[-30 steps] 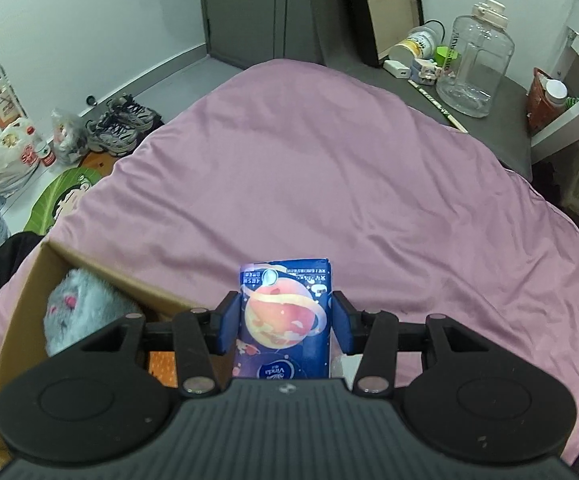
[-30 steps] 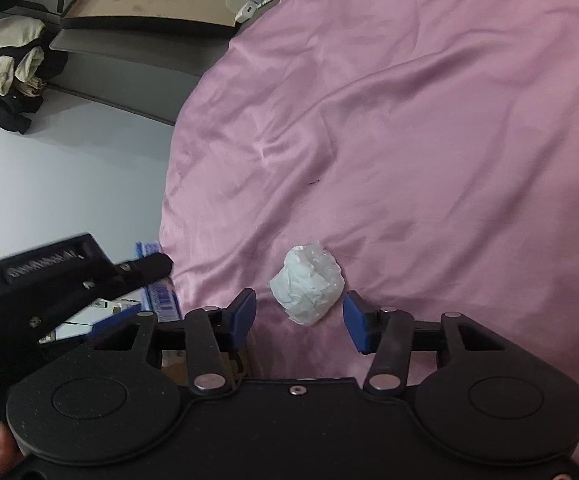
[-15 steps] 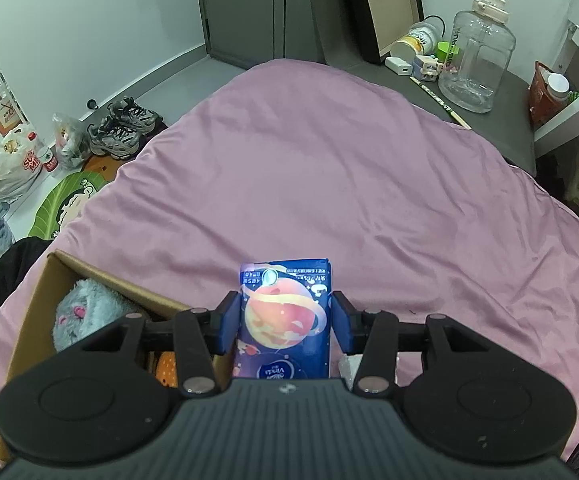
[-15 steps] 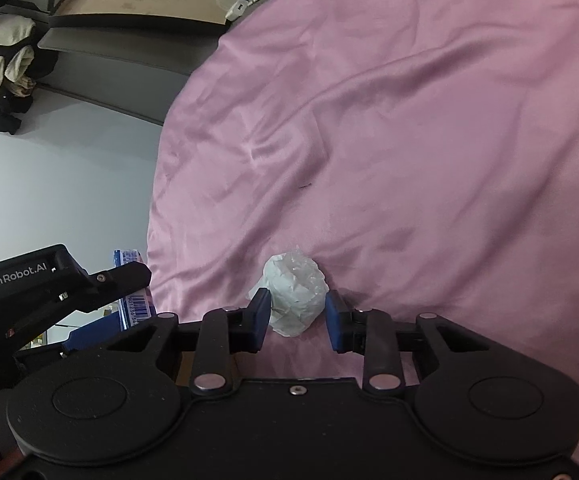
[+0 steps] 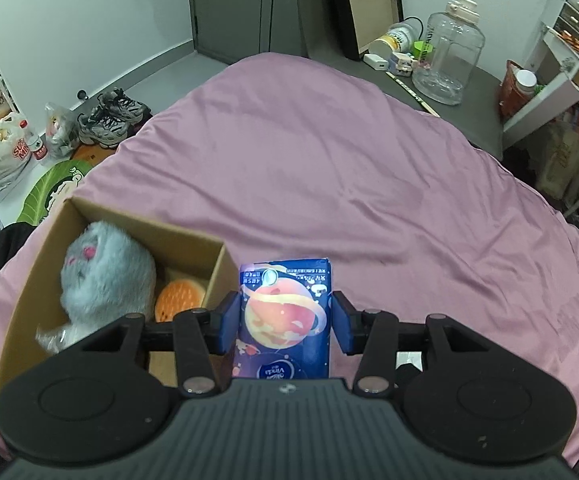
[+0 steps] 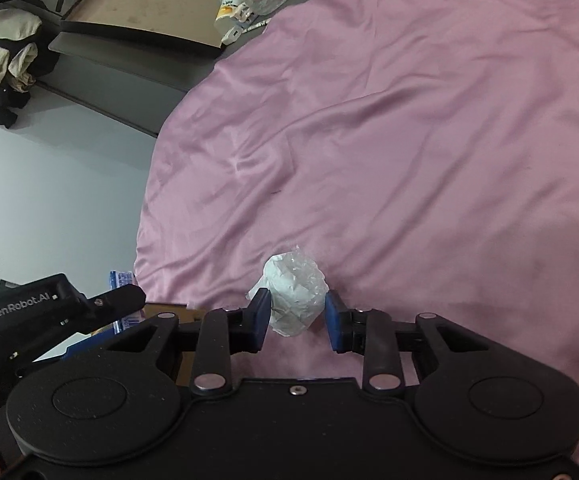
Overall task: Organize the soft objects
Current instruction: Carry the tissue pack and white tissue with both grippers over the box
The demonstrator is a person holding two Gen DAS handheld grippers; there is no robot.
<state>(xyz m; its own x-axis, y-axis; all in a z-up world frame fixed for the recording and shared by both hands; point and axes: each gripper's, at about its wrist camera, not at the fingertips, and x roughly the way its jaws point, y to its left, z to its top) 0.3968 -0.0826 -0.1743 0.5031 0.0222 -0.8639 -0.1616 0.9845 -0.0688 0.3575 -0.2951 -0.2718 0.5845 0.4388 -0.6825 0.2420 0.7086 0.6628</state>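
Carrying both loads to the open brown cardboard box (image 5: 217, 268) at lower left of the left wrist view is the step in hand, I judge. The left gripper (image 5: 285, 320) clamps a blue printed tissue pack (image 5: 285, 312); the right gripper (image 6: 296, 314) pinches a white crumpled plastic-wrapped wad (image 6: 294, 300) over the pink bedsheet (image 6: 409, 140). Doing it well means clearing the box rim before letting go, beside the grey plush toy (image 5: 101, 276) and orange round sponge (image 5: 179, 298). The box floor and the pack's lower end are hidden behind the gripper body.
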